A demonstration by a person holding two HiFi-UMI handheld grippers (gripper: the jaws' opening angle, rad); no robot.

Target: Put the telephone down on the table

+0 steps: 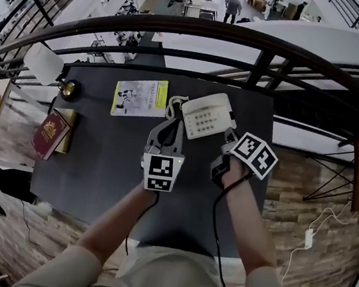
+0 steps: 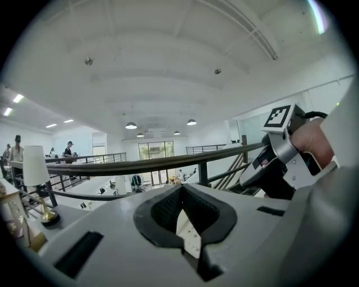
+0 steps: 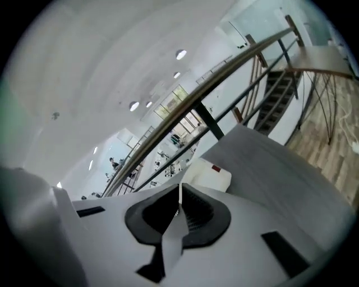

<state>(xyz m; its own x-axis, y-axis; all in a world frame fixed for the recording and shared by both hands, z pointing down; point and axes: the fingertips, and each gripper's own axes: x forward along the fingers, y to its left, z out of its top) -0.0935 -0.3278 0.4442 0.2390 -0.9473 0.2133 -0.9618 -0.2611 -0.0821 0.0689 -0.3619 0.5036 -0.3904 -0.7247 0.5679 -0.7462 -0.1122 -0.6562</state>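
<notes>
Telephone (image 1: 208,116) looks settled on desk (image 1: 98,162). Left tongs (image 1: 170,125), right tongs (image 1: 229,137) both pressed together, empty. Pull away clean, don't snag coiled cord (image 1: 172,106) at phone's 9 o'clock.

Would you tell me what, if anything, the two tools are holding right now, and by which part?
Nothing appears held: the left tool and the right tool both have their jaws together and empty, while the telephone lies free on the table.

The telephone (image 1: 208,115) sits on the table (image 1: 98,162) — booklet (image 1: 139,97) left of it, book (image 1: 51,134) farther left.
</notes>
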